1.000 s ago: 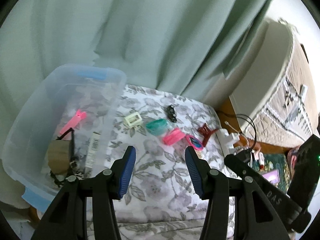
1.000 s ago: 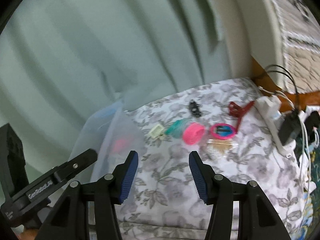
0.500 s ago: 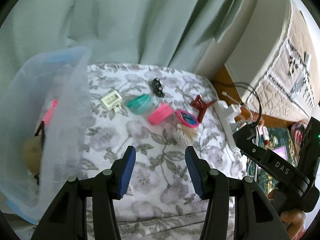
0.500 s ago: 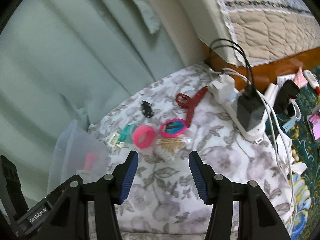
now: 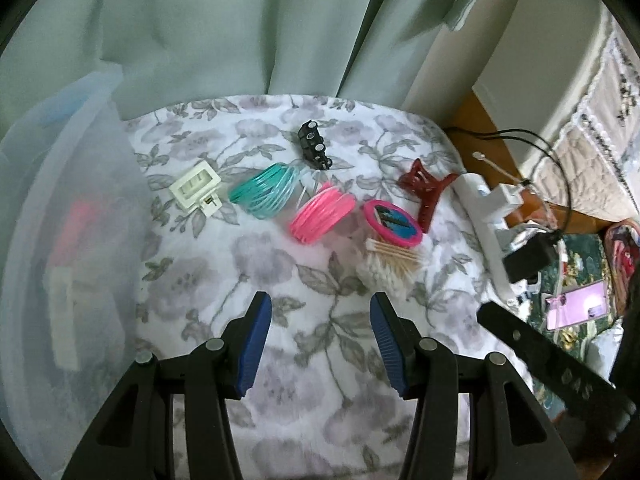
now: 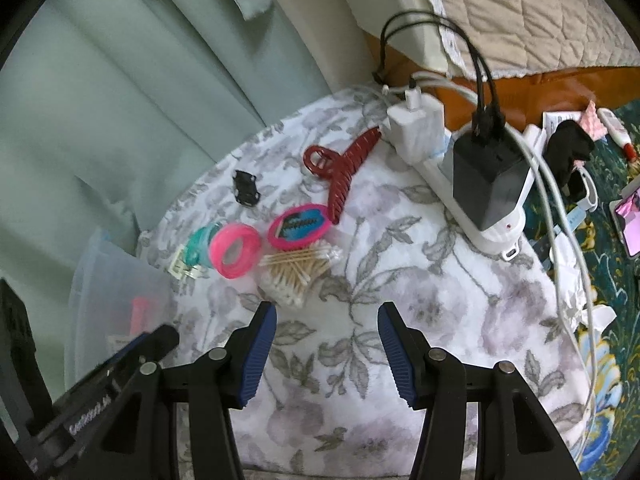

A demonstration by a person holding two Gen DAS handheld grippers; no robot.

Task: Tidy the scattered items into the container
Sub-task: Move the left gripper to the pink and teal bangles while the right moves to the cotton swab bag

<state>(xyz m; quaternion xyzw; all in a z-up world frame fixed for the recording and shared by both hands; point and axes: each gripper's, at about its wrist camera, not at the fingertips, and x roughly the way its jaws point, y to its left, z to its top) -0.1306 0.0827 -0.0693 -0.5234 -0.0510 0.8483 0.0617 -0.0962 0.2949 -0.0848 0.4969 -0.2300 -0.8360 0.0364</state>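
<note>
Both the left gripper (image 5: 320, 336) and the right gripper (image 6: 326, 344) are held with fingers apart and empty above the floral worktop (image 5: 304, 360). Scattered hair clips, bands and cotton swabs (image 5: 390, 264) lie at twelve o'clock; the clear container (image 5: 60, 240) stands at nine o'clock.

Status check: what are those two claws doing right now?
Left gripper and right gripper open, empty. Cotton swabs nearest, loose on cloth. Container at left. Nothing blocking.
</note>
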